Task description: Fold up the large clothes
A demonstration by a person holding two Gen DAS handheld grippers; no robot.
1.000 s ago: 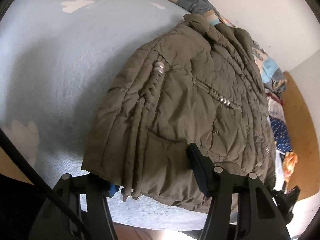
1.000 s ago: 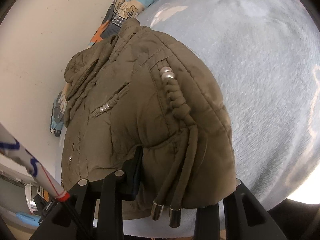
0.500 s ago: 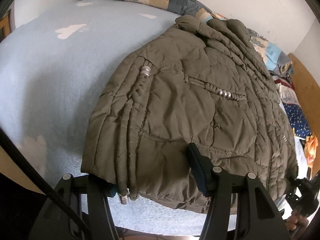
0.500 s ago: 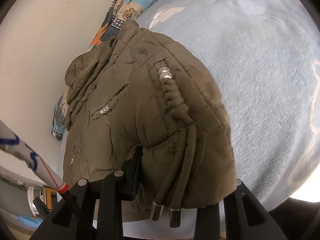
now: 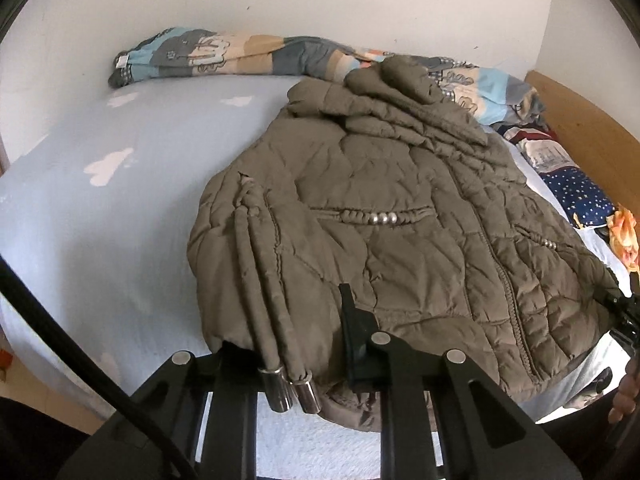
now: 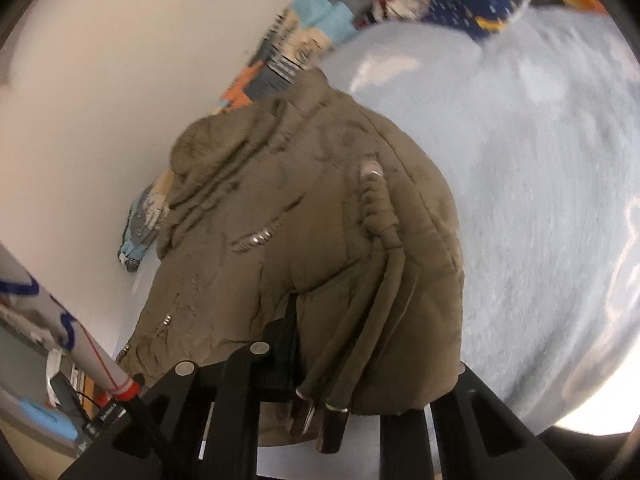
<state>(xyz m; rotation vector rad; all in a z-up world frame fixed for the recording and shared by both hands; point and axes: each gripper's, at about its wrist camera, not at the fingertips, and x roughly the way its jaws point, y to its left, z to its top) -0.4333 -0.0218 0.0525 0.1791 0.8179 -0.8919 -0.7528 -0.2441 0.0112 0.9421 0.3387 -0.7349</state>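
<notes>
your left gripper [image 5: 288, 344] has its jaws clamped on the near hem of the olive quilted jacket [image 5: 400, 240], which lies spread on the pale blue bed sheet [image 5: 120, 208]. your right gripper [image 6: 360, 368] pinches another hem corner, the metal-tipped drawcords [image 6: 360, 320] dangling between its fingers. a patterned duvet [image 5: 208, 52] is bunched along the wall.

— What sort of room is it?
— A bedroom: a plain white wall [image 5: 320, 4] behind a bed with a pale blue sheet [image 5: 120, 208] printed with white clouds.
— Anything else?
— A patterned duvet [image 5: 208, 54] bunched along the wall, a wooden bed frame [image 5: 580, 120] at the right, daylight glaring on the sheet.
</notes>
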